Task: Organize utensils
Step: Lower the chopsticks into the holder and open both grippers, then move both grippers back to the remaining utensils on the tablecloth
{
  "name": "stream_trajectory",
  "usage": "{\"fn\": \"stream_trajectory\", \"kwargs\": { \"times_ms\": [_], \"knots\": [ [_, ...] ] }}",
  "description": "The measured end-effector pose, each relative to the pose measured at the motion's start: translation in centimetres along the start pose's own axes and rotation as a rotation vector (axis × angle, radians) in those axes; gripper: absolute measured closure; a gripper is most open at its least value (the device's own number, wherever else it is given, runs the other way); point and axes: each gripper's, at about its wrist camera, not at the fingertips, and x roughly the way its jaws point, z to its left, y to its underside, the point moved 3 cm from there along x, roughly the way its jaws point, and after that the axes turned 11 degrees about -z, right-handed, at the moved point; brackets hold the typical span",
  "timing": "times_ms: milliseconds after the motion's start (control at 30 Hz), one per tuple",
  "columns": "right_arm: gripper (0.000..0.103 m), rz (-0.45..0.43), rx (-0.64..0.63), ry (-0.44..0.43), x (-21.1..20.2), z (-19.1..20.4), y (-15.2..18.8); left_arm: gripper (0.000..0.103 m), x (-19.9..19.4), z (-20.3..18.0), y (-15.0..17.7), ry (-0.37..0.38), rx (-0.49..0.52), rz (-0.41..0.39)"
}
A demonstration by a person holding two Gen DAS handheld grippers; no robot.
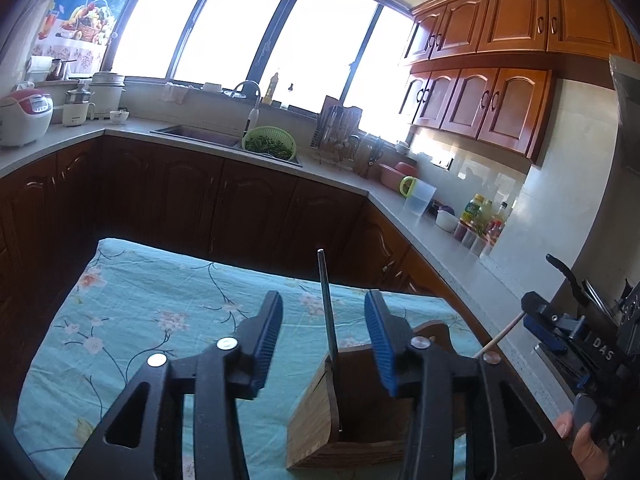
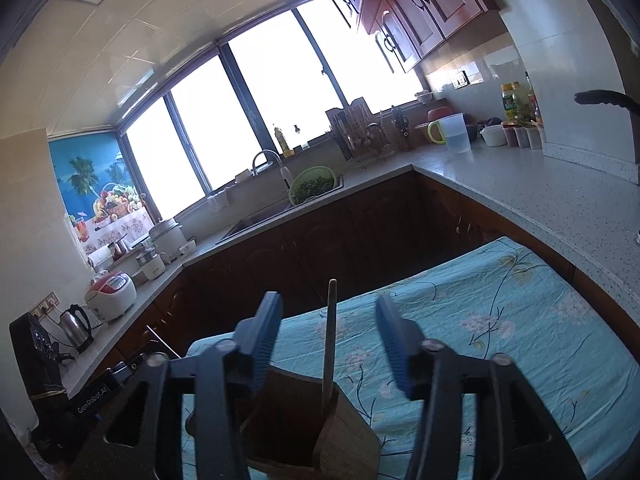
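Left gripper [image 1: 323,334] standing spread, pads clear of the metal rod [image 1: 328,312] rising between its fingers from the wooden holder [image 1: 316,420] just below. Right gripper [image 2: 328,338] also spread, a wooden stick [image 2: 330,336] standing untouched between its fingers in the same holder. Holder sitting on the floral cloth [image 1: 160,304].

Cloth: turquoise floral cloth [image 1: 168,312] covers the table.
Sink: sink [image 1: 192,132] is set in the counter's far edge under the window [image 1: 224,24], with a curved tap [image 1: 250,94].
Colander: green colander [image 1: 270,143] of greens sits at the sink's right edge.
Left end: rice cooker [image 1: 25,116] and kettle [image 2: 76,328].
Right run: clear jug [image 1: 418,197], then bottles [image 1: 478,210] against the wall.
Above: wooden cabinets [image 1: 512,28].
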Motion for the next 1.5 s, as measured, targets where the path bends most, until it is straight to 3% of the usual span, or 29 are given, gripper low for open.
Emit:
{"fn": "stream_trajectory", "kwargs": {
  "times_ms": [133,200,233,567,867,1200,1500],
  "knots": [
    [0.018,-0.043,0.018,-0.022,-2.5,0.0,-0.8,0.042,-1.9,0.3,-0.1,-0.009,-0.007,-0.01],
    [0.0,-0.055,0.035,-0.032,-3.9,-0.2,-1.0,0.028,-3.5,0.5,0.3,-0.031,-0.011,-0.032],
    [0.0,-0.065,0.038,-0.033,-4.6,-0.2,-1.0,0.021,-4.4,0.5,0.6,-0.039,-0.01,-0.046],
    [0.0,-0.019,0.0,-0.023,-11.0,-0.1,1.5,0.014,-13.0,0.8,4.4,-0.064,0.002,-0.048],
    [0.0,0.043,0.022,0.031,-16.2,-1.9,5.0,0.013,-18.5,1.0,7.4,-0.069,-0.004,0.046],
    [0.0,0.149,-0.009,0.09,-18.9,-3.7,10.1,0.013,-20.7,0.8,9.4,-0.068,-0.014,0.14],
    [0.002,0.226,-0.058,0.079,-18.5,-3.6,12.7,0.013,-20.1,-0.4,10.6,-0.058,0.027,0.204]
  ]
}}
